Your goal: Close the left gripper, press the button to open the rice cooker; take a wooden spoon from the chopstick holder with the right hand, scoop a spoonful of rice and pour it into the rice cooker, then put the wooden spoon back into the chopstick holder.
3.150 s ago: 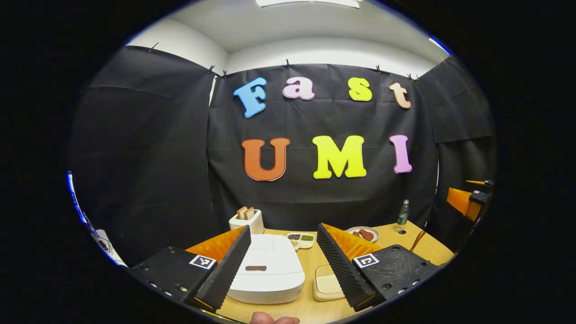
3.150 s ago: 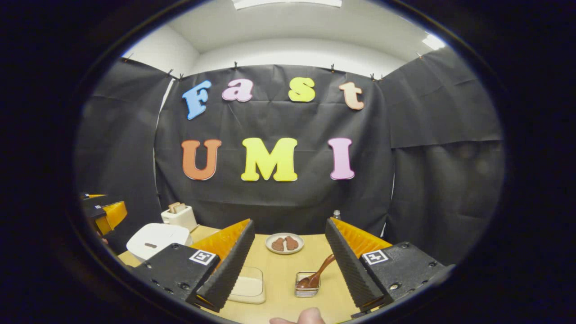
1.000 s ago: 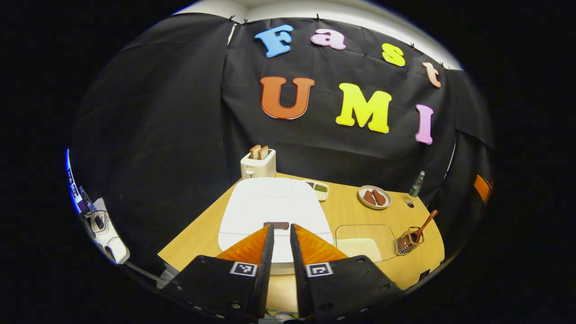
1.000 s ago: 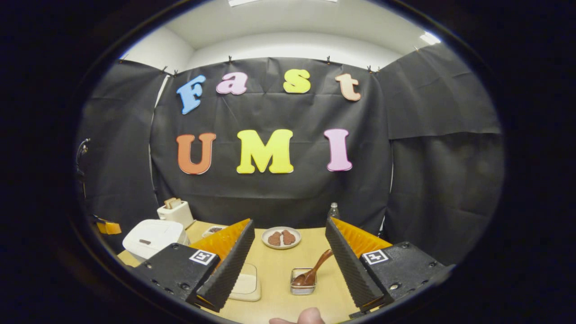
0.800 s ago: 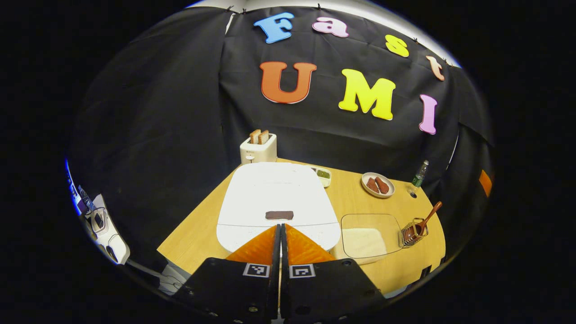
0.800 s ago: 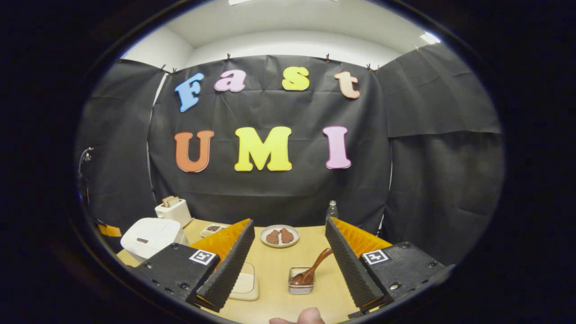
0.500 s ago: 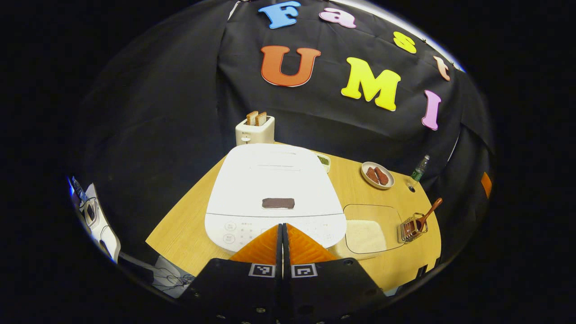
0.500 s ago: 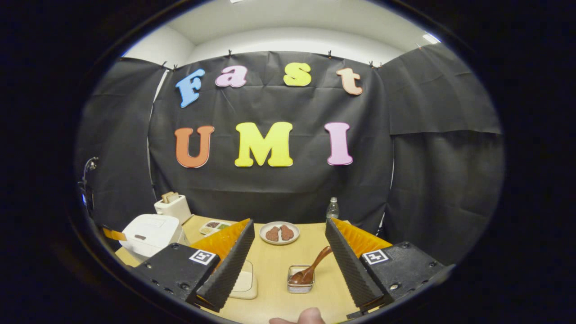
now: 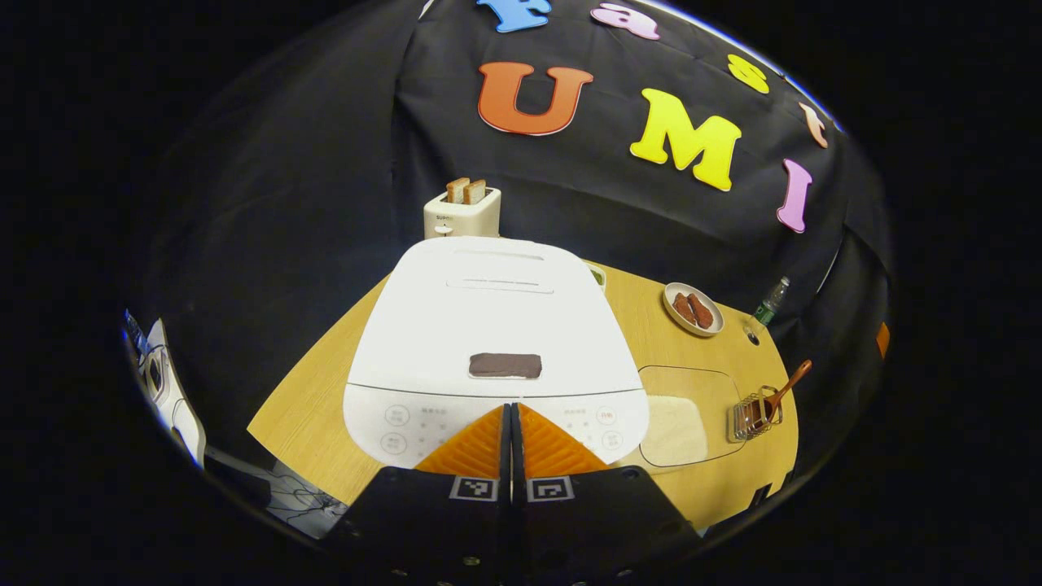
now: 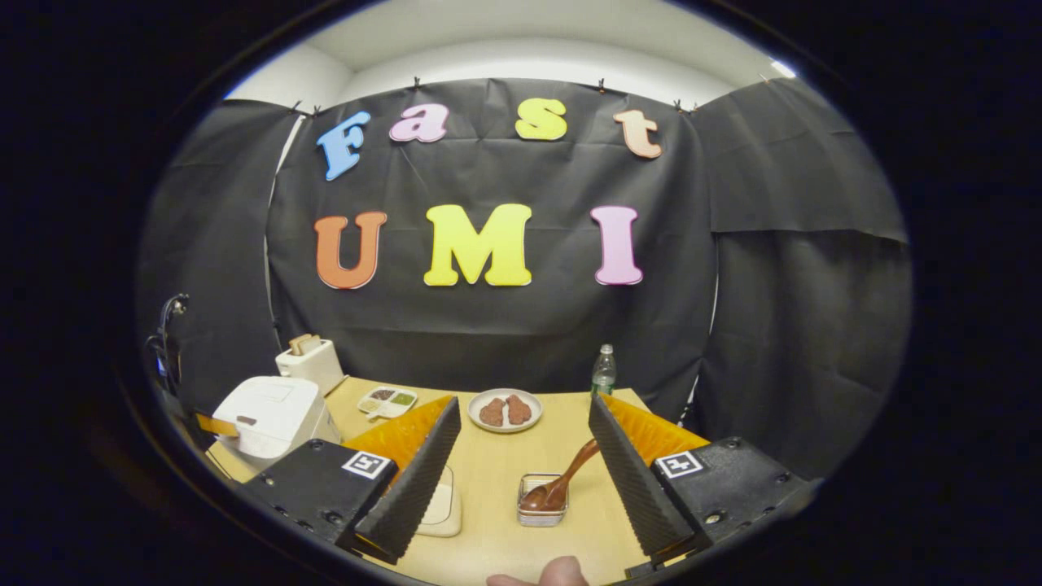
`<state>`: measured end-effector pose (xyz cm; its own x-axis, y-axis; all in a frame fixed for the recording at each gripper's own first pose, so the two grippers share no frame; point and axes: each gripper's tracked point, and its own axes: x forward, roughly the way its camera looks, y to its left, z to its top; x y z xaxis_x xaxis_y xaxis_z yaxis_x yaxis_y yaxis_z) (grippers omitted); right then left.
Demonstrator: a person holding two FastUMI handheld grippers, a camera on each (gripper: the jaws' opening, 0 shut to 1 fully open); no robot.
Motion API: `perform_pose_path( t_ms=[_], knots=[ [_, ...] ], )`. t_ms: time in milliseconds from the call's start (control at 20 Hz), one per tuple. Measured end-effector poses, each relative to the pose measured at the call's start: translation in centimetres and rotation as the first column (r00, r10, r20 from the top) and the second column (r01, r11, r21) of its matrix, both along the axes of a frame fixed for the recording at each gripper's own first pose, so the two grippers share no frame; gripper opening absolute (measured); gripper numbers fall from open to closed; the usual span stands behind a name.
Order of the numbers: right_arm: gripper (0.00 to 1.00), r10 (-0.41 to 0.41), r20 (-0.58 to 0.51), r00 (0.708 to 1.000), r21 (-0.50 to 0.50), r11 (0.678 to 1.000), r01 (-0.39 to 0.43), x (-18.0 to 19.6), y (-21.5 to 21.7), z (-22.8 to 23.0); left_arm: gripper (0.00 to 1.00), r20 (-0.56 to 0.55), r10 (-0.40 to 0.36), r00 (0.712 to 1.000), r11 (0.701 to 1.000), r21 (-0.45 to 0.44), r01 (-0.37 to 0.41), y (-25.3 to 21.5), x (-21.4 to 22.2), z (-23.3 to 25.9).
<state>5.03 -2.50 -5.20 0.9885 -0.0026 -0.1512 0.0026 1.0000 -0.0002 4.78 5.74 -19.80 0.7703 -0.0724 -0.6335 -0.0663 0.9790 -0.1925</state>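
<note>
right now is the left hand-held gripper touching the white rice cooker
Cannot tell. In the left gripper view the shut left hand-held gripper overlaps the white rice cooker's front panel, but neither contact nor gap shows.

Rice cooker (image 9: 492,325), lid down, took up most of the table's (image 9: 326,407) left part, with a toaster (image 9: 461,213) just behind it at the back edge and bare wood left as a strip along the left edge. Between the cooker and the right edge stood a clear rice container (image 9: 680,407) and the chopstick holder (image 10: 540,498), its wooden spoon (image 10: 570,480) slanting up to the right. Bare tabletop lay open between these and a plate (image 10: 505,409), a sectioned dish (image 10: 388,400) and a bottle (image 10: 603,371) near the back edge.
</note>
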Motion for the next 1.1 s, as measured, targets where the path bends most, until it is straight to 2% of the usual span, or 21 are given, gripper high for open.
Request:
perform_pose_path(
  t_ms=[300,500,800,1100],
  knots=[
    [1.0,0.018,-0.019,1.0,0.003,1.0,-0.018,0.5,0.9,-0.7,0.0,-0.01,0.031,0.999,0.996,-0.087,-0.032,-0.2,-0.3,-0.3],
    [1.0,0.036,-0.027,0.999,0.012,0.999,-0.035,0.7,1.6,-0.8,0.0,-0.001,0.001,1.0,0.998,-0.063,-0.001,-0.1,0.2,0.0],
    [1.0,0.024,-0.023,0.999,0.013,1.0,-0.024,0.9,1.4,-0.8,0.0,0.063,0.006,0.998,0.999,-0.046,-0.003,0.7,2.5,1.6],
    [1.0,0.0,-0.025,1.0,0.005,1.0,0.0,1.1,0.8,-0.7,0.0,0.052,0.019,0.998,0.998,-0.066,-0.015,1.1,5.6,1.5]
  ],
)
